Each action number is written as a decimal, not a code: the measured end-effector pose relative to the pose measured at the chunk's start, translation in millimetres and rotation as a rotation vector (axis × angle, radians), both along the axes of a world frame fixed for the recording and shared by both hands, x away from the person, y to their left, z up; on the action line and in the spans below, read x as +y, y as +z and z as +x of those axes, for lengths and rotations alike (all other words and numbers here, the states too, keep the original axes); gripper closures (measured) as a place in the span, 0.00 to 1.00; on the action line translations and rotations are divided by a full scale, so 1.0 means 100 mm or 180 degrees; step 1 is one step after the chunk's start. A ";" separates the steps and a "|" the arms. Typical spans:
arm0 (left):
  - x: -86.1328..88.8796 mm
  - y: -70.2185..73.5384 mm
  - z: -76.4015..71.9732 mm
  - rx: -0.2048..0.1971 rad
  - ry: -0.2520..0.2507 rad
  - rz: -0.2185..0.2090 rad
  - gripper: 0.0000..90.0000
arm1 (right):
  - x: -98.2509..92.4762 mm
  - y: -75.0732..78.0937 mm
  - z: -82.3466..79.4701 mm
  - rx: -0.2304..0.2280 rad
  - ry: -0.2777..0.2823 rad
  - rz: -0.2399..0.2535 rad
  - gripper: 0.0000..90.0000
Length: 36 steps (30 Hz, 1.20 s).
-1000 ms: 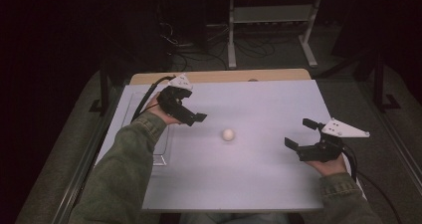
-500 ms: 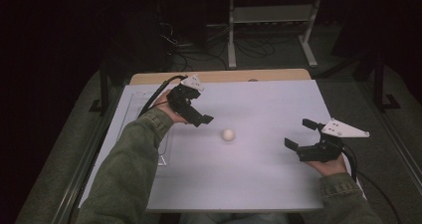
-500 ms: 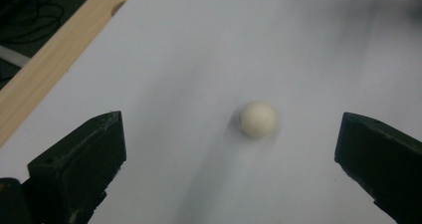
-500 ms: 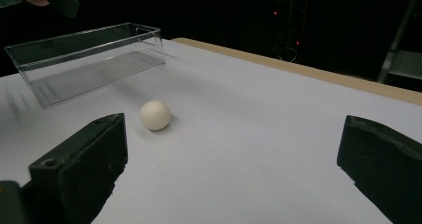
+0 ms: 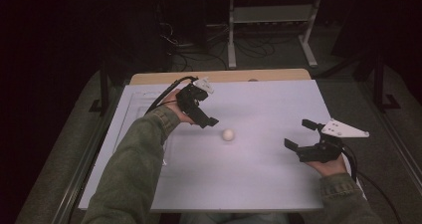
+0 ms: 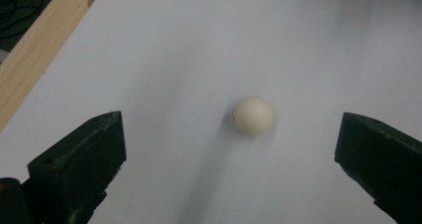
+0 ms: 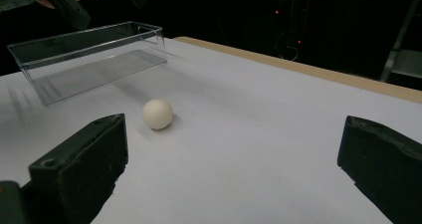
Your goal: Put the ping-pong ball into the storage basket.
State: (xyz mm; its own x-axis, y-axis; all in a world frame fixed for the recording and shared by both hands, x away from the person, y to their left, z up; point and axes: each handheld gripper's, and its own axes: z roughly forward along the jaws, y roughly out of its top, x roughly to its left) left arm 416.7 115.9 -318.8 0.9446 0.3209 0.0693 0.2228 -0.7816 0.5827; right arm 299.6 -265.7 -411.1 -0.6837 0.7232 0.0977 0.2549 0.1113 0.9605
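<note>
Bare white table [image 5: 259, 179] all around ball [image 5: 228, 135], clear plastic box [image 7: 89, 55] along left edge

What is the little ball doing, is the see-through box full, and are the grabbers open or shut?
Small white ball: lying loose on the white board, untouched.
Clear plastic box: empty, open-topped.
Left hand-held gripper: open, near the ball.
Right hand-held gripper: open, holding nothing.
</note>
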 end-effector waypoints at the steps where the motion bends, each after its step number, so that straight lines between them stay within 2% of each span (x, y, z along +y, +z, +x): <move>1: -0.01 -0.02 0.00 0.0000 -0.0014 0.0017 0.00 | 0.00 0.00 0.00 0.0003 0.0001 0.0000 0.00; 6: -0.07 -0.06 0.01 0.0022 -0.0077 0.0084 0.00 | 0.00 0.00 0.00 0.0010 0.0015 -0.0001 0.00; 12: -0.14 -0.11 0.02 0.0056 -0.0170 0.0225 0.00 | 0.01 0.00 0.00 0.0017 0.0023 -0.0008 0.00; 16: -0.18 -0.14 0.03 0.0082 -0.0187 0.0225 0.00 | 0.01 0.00 -0.01 0.0012 0.0030 -0.0007 0.00; 20: -0.25 -0.22 0.04 0.0120 -0.0308 0.0327 0.00 | 0.00 0.01 -0.01 0.0003 0.0026 0.0009 0.00; 24: -0.30 -0.24 0.04 0.0152 -0.0369 0.0316 0.00 | 0.00 0.01 -0.01 0.0003 0.0025 0.0009 0.00; 36: -0.39 -0.37 0.05 0.0197 -0.0460 0.0463 0.00 | 0.00 0.01 -0.02 0.0010 0.0025 0.0005 0.00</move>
State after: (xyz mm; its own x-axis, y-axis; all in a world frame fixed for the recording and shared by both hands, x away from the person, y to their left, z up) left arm 421.6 76.6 -356.2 0.9840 0.1725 0.0453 0.1341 -0.8829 0.4500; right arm 297.3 -265.6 -410.3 -0.6891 0.7176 0.1009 0.2571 0.1119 0.9599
